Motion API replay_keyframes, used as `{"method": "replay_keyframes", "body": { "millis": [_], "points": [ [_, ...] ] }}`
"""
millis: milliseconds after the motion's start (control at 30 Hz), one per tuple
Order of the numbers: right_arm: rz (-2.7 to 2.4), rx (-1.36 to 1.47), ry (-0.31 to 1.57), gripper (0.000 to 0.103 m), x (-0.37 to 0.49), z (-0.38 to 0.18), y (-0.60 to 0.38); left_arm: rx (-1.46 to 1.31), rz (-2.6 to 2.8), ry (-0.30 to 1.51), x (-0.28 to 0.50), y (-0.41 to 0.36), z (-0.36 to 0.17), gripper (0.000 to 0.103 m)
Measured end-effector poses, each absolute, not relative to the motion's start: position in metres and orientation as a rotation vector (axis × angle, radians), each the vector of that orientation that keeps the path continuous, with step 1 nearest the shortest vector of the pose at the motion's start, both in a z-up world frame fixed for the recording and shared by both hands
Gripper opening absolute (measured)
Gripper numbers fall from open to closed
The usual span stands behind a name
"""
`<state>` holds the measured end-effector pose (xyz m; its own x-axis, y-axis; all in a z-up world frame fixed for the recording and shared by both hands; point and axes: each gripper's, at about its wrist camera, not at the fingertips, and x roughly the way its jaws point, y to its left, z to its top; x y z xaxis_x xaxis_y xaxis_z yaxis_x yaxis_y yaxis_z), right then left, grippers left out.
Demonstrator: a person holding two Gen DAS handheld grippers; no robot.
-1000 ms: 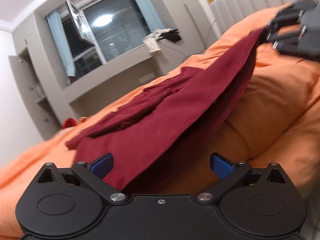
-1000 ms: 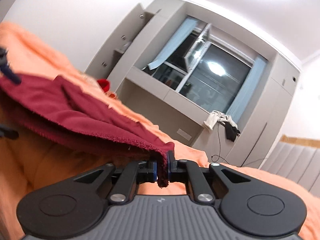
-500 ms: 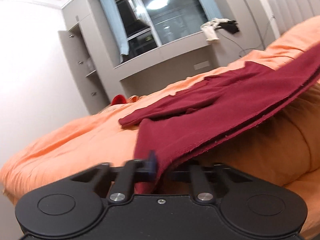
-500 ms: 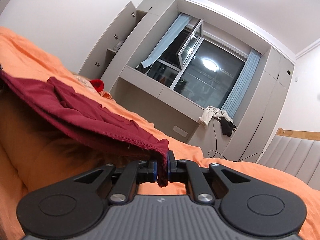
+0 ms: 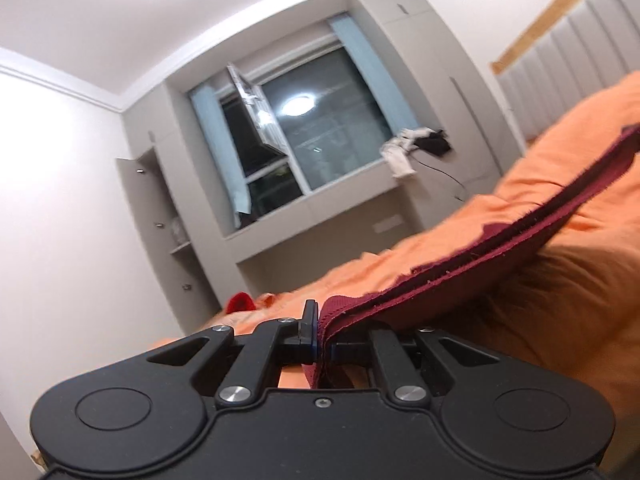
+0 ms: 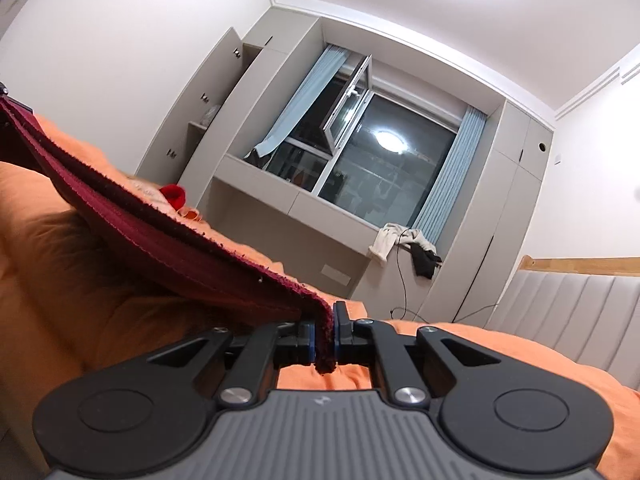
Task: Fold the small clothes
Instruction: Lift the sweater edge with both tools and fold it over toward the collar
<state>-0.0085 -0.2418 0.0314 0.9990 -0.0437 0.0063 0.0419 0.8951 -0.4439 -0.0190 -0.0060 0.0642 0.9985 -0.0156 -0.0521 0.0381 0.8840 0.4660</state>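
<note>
Both of my tongs are clamped tight on the dark red garment (image 5: 460,276): left gripper (image 5: 320,336) pinches one corner, right gripper (image 6: 325,338) the other, the cloth stretched between them above the orange duvet (image 5: 560,280). Left of the window (image 6: 360,152) stands an open cupboard (image 6: 208,92); a small red thing (image 6: 174,195) lies at the bed's far edge, too small to identify. Garment's middle is hidden from me.

The dark red garment (image 5: 460,276) probably continues past the frame edge.
</note>
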Motion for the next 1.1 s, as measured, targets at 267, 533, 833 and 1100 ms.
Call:
{"method": "replay_keyframes", "body": {
  "millis": [267, 533, 833, 1100],
  "points": [
    [-0.058, -0.420, -0.003, 0.008, -0.028, 0.042, -0.245, 0.475, -0.096, 0.083, -0.061, -0.009, 0.081, 0.006],
    [0.021, -0.371, -0.009, 0.009, 0.035, 0.078, -0.255, 0.375, -0.077, 0.056, -0.003, 0.006, 0.117, 0.007],
    [0.059, -0.411, -0.004, 0.009, 0.167, 0.118, -0.253, 0.338, -0.041, 0.091, 0.138, 0.011, 0.160, 0.007],
    [0.151, -0.283, 0.221, 0.009, 0.298, 0.096, -0.258, 0.162, -0.019, 0.316, 0.272, 0.033, 0.145, 0.008]
  ]
}}
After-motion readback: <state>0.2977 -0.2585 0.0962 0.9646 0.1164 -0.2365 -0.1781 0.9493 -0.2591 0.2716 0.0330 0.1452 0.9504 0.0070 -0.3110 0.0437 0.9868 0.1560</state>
